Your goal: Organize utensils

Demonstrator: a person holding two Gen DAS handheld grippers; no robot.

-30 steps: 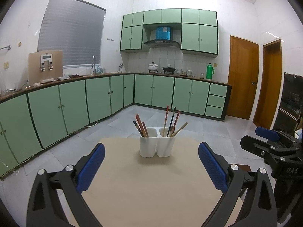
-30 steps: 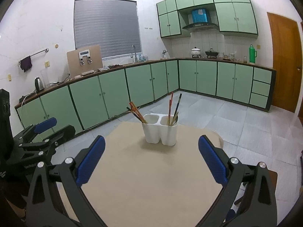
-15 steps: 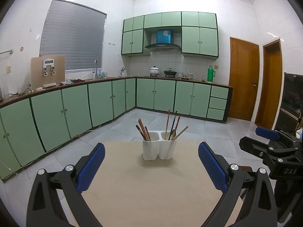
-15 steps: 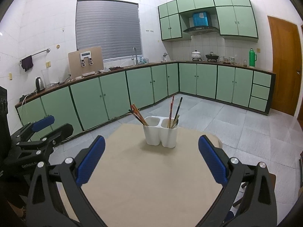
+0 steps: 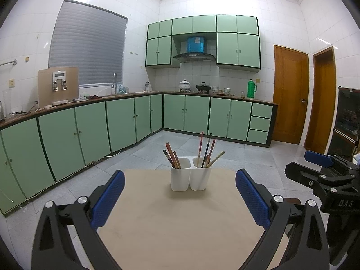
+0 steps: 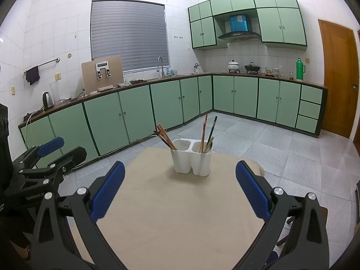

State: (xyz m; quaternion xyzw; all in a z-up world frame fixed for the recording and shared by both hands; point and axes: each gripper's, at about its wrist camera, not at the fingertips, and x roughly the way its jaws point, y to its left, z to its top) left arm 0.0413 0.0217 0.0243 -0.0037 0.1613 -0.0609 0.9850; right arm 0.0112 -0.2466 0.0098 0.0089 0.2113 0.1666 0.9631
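1. Your left gripper (image 5: 180, 199) is empty, fingers (image 5: 108, 199) spread wide. It sits low in the frame, aimed over the beige surface (image 5: 180, 225).
2. Your right gripper (image 6: 180, 189) is the same: fingers (image 6: 252, 189) wide apart, gripping nothing. It also shows at the right edge of the left wrist view.
3. The white two-cup holder (image 5: 190, 176) stands upright at centre frame, on the far part of the surface and well apart from both grippers.
4. The left cup holds a bundle of chopsticks (image 5: 171, 157) leaning toward the upper left.
5. The right cup holds mixed sticks (image 5: 205, 149), some upright and one pale one leaning right. There may be a spoon down in that cup; it's too small to call.
6. No utensil is visible loose on the surface; everything seen stands in the holder.
7. Step in hand: this fits either sorting between the two cups yet to be done, or sorted and backed off. The frames don't settle which.
8. Any reach would need the fingers narrowed onto a single thin stick, gripped high on the shaft, without tipping the light holder.
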